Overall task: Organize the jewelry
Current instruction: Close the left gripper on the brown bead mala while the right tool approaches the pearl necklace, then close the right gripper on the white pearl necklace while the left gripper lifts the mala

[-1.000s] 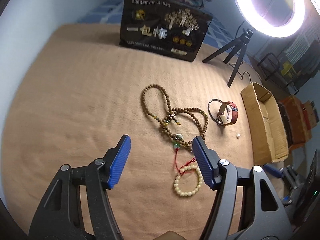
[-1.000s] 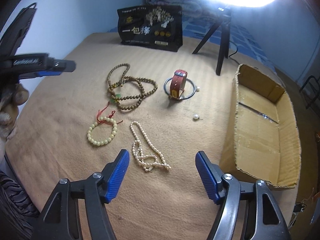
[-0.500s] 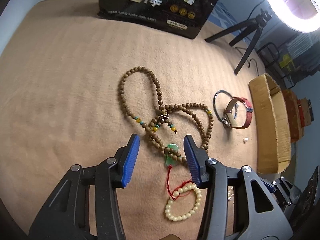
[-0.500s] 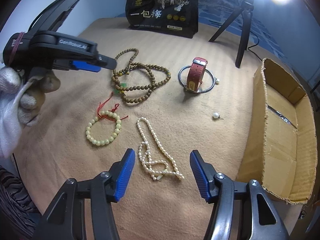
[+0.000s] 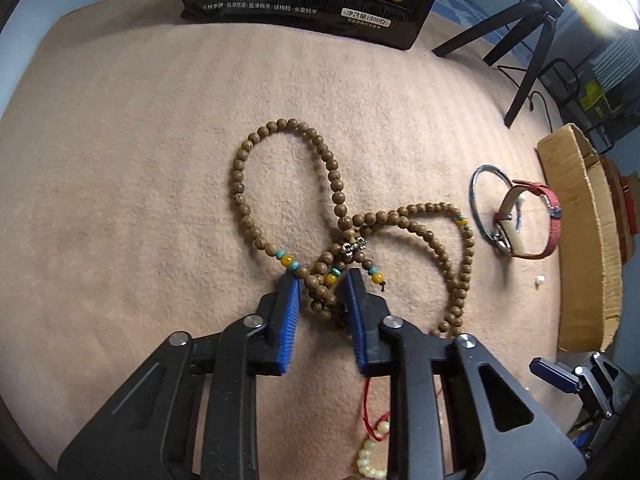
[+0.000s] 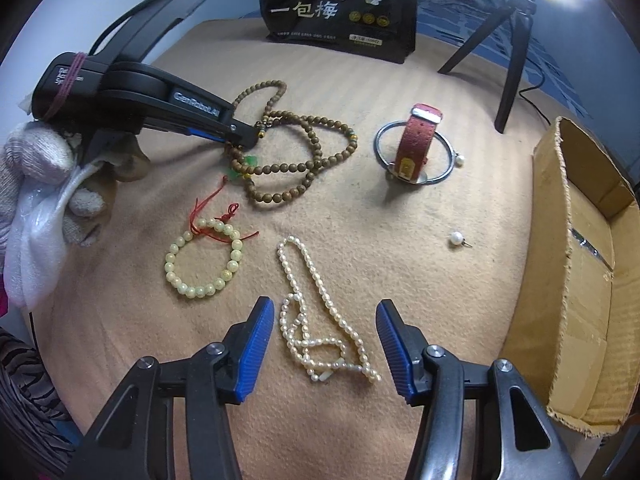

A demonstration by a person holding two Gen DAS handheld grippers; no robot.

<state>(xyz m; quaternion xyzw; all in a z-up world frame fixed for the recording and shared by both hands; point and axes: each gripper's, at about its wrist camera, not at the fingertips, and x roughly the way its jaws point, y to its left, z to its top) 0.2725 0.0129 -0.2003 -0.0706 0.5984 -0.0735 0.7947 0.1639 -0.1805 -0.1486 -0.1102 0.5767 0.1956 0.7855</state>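
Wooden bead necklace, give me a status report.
Left gripper closing around wooden bead necklace, not yet lifted. Right gripper open over pearl necklace. Nothing blocking.

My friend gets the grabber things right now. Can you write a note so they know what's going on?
Left gripper: down on the blanket, jaws straddling the wooden bead necklace near its yellow beads; whether it grips is unclear.
Right gripper: open, hovering over the pearl necklace, holding nothing.
On the blanket: pale bead bracelet, red-strap watch on a metal bangle, loose pearl.
Cardboard box: on the right; no jewelry visible inside.
Done: nothing sorted.
Left: probably move every piece into the box.
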